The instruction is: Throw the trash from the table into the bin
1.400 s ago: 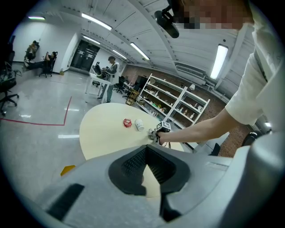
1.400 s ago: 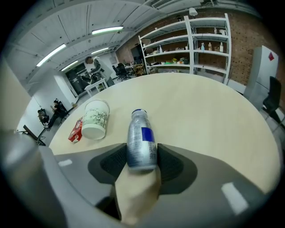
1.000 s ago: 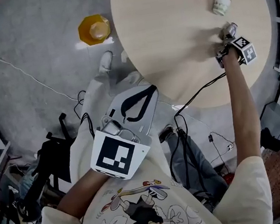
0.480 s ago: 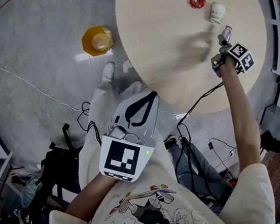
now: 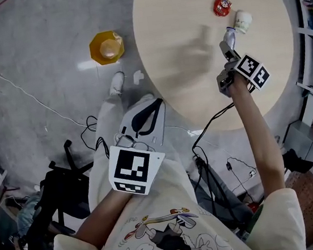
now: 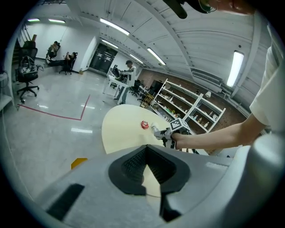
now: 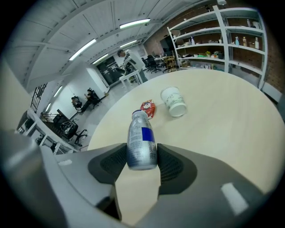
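Observation:
My right gripper (image 7: 141, 150) is shut on a silver bottle with a blue label (image 7: 140, 139), held clear above the round beige table (image 7: 213, 120). In the head view the bottle (image 5: 228, 36) sticks out ahead of the right gripper (image 5: 227, 48). A red wrapper (image 5: 221, 6) and a white cup on its side (image 5: 242, 20) lie on the table just beyond it; the right gripper view also shows the wrapper (image 7: 147, 108) and the cup (image 7: 173, 101). The yellow bin (image 5: 106, 47) stands on the floor left of the table. My left gripper (image 6: 145, 150) is shut and empty, near my body (image 5: 163, 101).
Cables (image 5: 212, 114) trail across the grey floor below the table edge. A dark bag and clutter (image 5: 46, 199) lie at lower left. Shelving (image 7: 231, 35) stands beyond the table, and people sit and stand far off in the room.
My right gripper has lifted the bottle off the table and carried it left, away from the cup. The left gripper has shifted slightly.

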Available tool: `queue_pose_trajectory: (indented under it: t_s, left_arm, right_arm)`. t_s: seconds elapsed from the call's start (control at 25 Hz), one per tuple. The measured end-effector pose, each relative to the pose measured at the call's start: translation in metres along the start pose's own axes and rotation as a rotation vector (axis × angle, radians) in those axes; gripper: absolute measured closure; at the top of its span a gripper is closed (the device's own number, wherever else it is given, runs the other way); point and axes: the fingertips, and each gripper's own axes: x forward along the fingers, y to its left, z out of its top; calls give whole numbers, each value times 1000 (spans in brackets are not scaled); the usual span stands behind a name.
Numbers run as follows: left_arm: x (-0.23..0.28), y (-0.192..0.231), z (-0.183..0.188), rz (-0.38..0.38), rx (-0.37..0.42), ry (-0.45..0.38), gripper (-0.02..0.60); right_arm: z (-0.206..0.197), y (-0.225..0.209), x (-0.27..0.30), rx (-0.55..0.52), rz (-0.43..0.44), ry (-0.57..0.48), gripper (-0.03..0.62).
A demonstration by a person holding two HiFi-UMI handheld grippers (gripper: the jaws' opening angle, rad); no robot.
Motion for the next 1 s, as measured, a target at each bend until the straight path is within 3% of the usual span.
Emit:
queue_pose_trajectory:
  t_s: [0.48,1.0]
  left_arm:
    - [18,73,-8,118,-88,42,577]
    - [29,146,-24,220,-199,66,575]
  right_arm:
    - [-45,126,13,-248,190,83,379]
    - [-113,216,36,-328,340,204,379]
